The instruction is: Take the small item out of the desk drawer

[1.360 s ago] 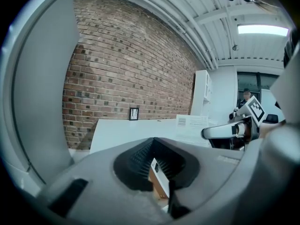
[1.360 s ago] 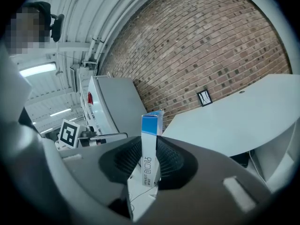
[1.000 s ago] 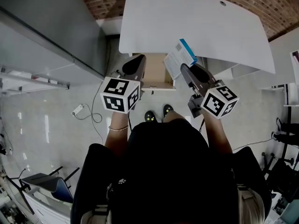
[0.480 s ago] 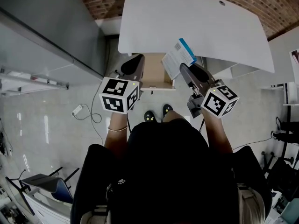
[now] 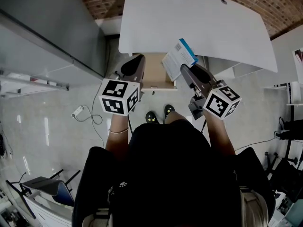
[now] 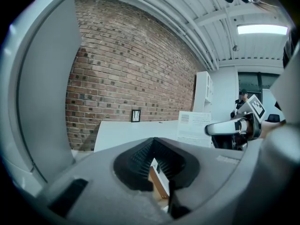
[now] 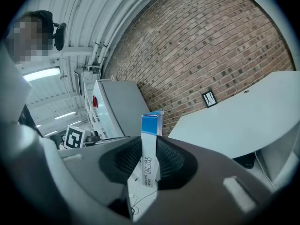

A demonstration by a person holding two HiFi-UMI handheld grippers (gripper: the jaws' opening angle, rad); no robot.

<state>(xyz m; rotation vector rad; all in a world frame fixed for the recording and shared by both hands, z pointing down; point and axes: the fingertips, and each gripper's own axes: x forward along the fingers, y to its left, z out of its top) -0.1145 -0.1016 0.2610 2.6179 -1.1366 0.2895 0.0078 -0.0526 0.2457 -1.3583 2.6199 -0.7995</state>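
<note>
Person: stands over the scene in dark clothing (image 5: 170, 174), a thin bracelet (image 5: 119, 131) on the left wrist.
Shoes: dark with green dots (image 5: 152, 118), on the pale floor (image 5: 57, 126) just below the drawer front.
Left gripper (image 5: 135, 64): jaws pressed together with nothing between them; it hovers over the left part of the open drawer, marker cube toward the person.
Right gripper (image 5: 186, 71): jaws set narrow and clamped on the box, which stands upright between the pads.
Box (image 5: 179, 58): flat, white with a blue end and what seems a barcode; held out of the drawer, above its right edge and overlapping the desk's front edge.
Drawer (image 5: 158, 77): pulled open under the desk, wooden-brown inside; the left gripper hides much of its interior.
Desk (image 5: 199, 27): broad white top, bare where visible.
Floor cable (image 5: 90, 115): loops left of the person, well apart from the drawer.
Brick wall (image 5: 284, 4): behind the desk, a small dark frame (image 6: 136, 115) leaning at its foot.
</note>
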